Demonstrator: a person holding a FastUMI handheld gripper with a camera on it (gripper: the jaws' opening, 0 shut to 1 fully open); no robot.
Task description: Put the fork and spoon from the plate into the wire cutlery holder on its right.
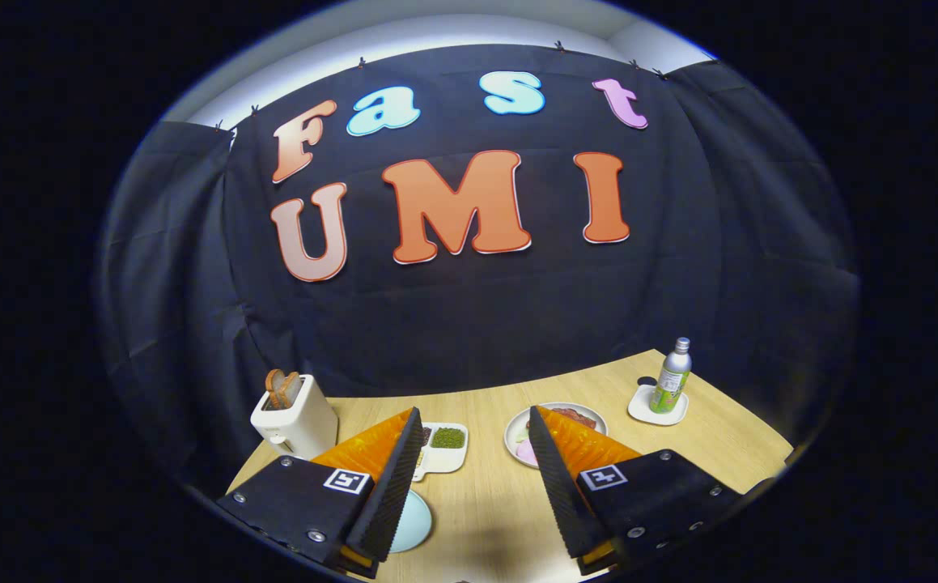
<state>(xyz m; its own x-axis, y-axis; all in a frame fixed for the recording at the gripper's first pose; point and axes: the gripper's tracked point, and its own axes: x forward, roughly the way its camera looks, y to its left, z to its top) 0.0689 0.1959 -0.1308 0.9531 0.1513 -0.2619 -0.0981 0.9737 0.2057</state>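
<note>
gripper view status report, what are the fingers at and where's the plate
Gripper open, fingers apart over bare table. Plate just ahead, behind one finger. Toaster and bottle off to the sides.

Staged booth kitchen: black cloth wall [469, 308] behind wood table [485, 502], toaster [294, 417] lower left, plate [553, 425] centre, bottle [671, 379] at right.

I can read no words or numbers here. The green label on the silver metal bottle [672, 379] is too small, and my claw [475, 441], fingers apart, carries only square black-and-white coded markers [346, 480].
</note>
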